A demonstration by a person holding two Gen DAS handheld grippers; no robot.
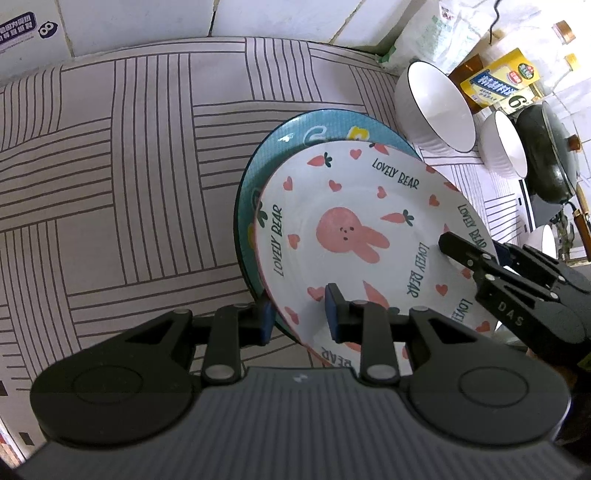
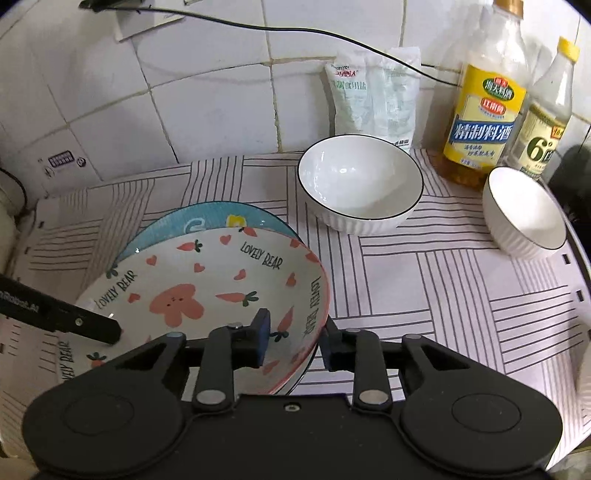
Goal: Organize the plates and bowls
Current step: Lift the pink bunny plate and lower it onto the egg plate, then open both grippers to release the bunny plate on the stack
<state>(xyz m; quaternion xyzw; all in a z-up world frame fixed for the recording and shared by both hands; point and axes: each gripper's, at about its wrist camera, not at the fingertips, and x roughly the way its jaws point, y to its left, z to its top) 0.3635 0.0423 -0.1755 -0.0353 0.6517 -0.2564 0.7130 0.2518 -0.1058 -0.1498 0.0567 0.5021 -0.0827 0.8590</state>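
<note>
A white "Lovely Bear" plate (image 1: pixel 354 236) with a pink rabbit lies stacked on a blue plate (image 1: pixel 317 125) on the striped mat. It shows in the right wrist view too (image 2: pixel 207 288), over the blue plate (image 2: pixel 207 221). My left gripper (image 1: pixel 299 314) straddles the near rim of both plates, jaws apart. My right gripper (image 2: pixel 295 339) straddles the right rim of the stack, also apart; it appears in the left wrist view (image 1: pixel 465 251). Two white bowls, one large (image 2: pixel 360 184) and one small (image 2: pixel 524 218), stand to the right.
Two condiment bottles (image 2: pixel 484 110) and a white bag (image 2: pixel 376 92) stand against the tiled wall. A dark wok (image 1: pixel 550 155) sits beyond the bowls. A black cable (image 2: pixel 258 26) runs along the wall. The striped mat (image 1: pixel 129 166) covers the counter.
</note>
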